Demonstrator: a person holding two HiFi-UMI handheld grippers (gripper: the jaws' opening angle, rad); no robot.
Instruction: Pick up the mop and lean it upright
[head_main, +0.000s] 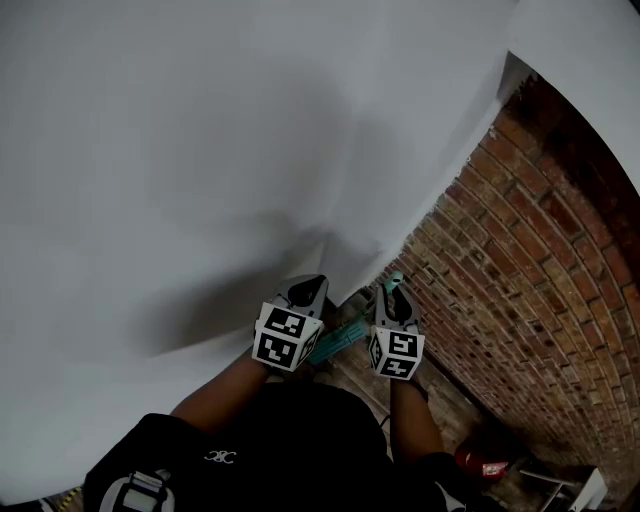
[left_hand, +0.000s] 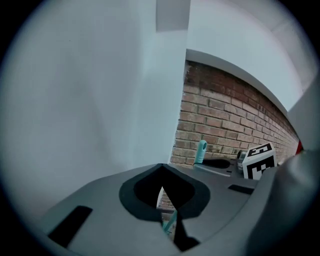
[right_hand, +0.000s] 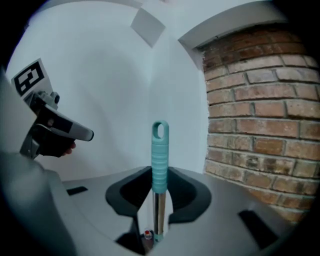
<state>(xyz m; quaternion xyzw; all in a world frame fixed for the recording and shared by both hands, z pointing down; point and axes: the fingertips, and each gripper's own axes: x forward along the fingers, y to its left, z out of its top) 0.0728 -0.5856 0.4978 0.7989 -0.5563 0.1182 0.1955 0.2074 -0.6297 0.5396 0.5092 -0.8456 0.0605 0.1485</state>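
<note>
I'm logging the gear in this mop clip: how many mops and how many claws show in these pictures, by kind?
mop: 1
claws: 2, the left claw and the right claw
Total: 3

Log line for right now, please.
stage: mop handle held, not yet leaned | right hand-held gripper: shut on handle | left hand-held gripper: jaws nearly together, grip unclear | ahead: white wall, brick wall
</note>
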